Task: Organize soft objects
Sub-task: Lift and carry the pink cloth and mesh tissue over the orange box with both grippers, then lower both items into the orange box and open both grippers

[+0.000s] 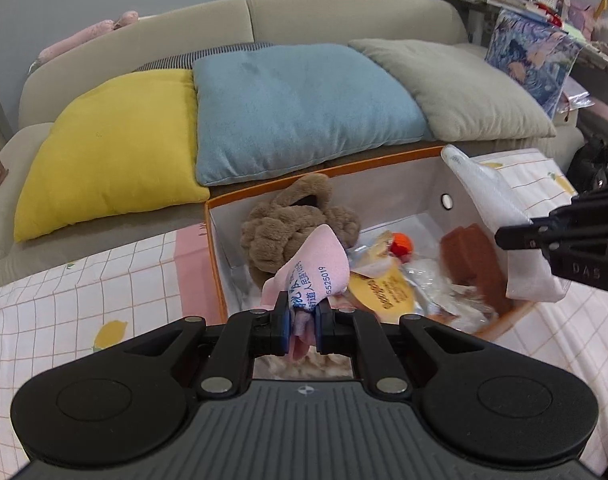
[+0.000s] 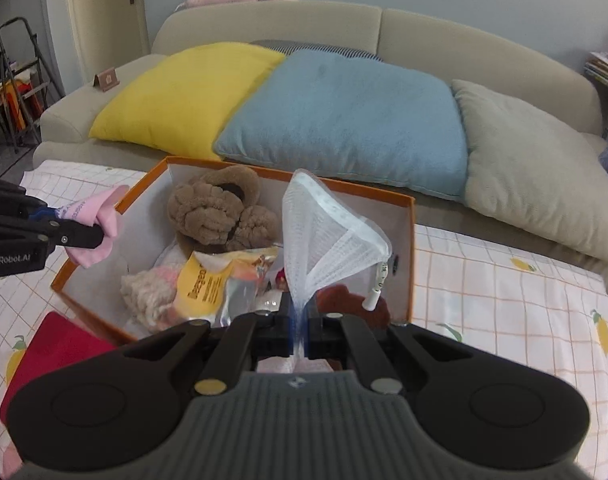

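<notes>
Pink cloth (image 1: 318,268) sits clenched in the left tongs (image 1: 303,322), white mesh bag (image 2: 328,236) in the right tongs (image 2: 300,330).

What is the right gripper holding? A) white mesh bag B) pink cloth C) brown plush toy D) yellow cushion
A: the right gripper is shut on the white mesh bag, above the orange-rimmed box; the pink cloth is in the left gripper.

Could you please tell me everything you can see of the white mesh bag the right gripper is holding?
The white mesh bag is a thin, translucent net pouch with a white zip band along its top edge and a small white pull hanging at one side. It is limp and pinched at its lower end by the shut right gripper, fanning upward above the orange-rimmed box.
</notes>
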